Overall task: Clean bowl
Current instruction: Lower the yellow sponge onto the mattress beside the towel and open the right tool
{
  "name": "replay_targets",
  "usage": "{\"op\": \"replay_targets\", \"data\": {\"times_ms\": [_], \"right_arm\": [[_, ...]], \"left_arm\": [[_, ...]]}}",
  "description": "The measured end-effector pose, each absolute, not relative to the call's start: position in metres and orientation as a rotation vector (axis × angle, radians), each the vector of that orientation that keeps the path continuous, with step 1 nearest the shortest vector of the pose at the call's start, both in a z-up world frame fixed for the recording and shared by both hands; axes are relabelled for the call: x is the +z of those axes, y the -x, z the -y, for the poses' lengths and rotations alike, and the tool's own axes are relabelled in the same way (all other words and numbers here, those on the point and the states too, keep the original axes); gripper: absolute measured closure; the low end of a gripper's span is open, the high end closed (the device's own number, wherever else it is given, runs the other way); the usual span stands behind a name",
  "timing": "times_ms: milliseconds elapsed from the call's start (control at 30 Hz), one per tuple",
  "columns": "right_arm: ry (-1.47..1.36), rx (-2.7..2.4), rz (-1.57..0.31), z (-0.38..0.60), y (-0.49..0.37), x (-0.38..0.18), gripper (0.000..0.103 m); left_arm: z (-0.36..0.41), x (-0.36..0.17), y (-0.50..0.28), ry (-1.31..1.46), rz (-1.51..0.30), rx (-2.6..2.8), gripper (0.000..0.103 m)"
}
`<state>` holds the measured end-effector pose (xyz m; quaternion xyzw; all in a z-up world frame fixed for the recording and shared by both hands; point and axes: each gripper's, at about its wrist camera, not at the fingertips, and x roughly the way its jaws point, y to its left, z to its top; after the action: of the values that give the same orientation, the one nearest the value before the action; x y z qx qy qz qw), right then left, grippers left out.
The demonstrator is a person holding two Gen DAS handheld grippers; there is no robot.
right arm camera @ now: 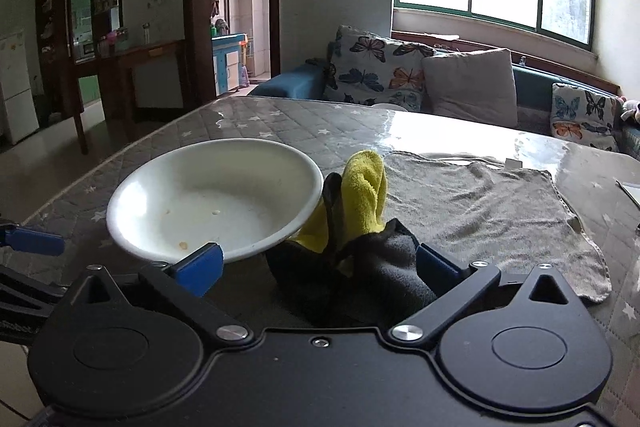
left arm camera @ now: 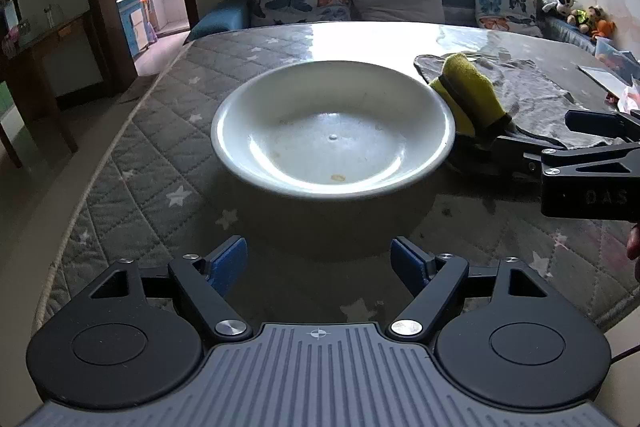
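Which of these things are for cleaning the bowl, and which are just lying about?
For the job: white bowl, yellow-and-black cloth, left gripper, right gripper.
Just lying about: grey towel, butterfly cushions, stuffed toys.

My left claw (left arm camera: 319, 263) sits low and tipped downward, its blue pads (left arm camera: 228, 263) spread well apart with nothing between them. My right claw (right arm camera: 318, 263) also points down at a shallower angle, jaws standing wide; a crumpled yellow and dark cloth (right arm camera: 362, 203) lies between its pads without being pressed. From the left wrist view, the right claw reaches in from the right edge.
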<state>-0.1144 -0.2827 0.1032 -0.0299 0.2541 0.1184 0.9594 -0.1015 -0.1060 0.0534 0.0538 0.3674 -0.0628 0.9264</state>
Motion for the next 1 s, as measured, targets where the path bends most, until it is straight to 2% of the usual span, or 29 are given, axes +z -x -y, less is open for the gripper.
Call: {"op": "replay_targets", "data": {"times_ms": [1000], "right_arm": [[0.024, 0.222, -0.553, 0.271, 0.149, 0.077, 0.0]], "left_arm": [[0.102, 0.039, 0.119, -0.045, -0.78, -0.093, 0.02]]}}
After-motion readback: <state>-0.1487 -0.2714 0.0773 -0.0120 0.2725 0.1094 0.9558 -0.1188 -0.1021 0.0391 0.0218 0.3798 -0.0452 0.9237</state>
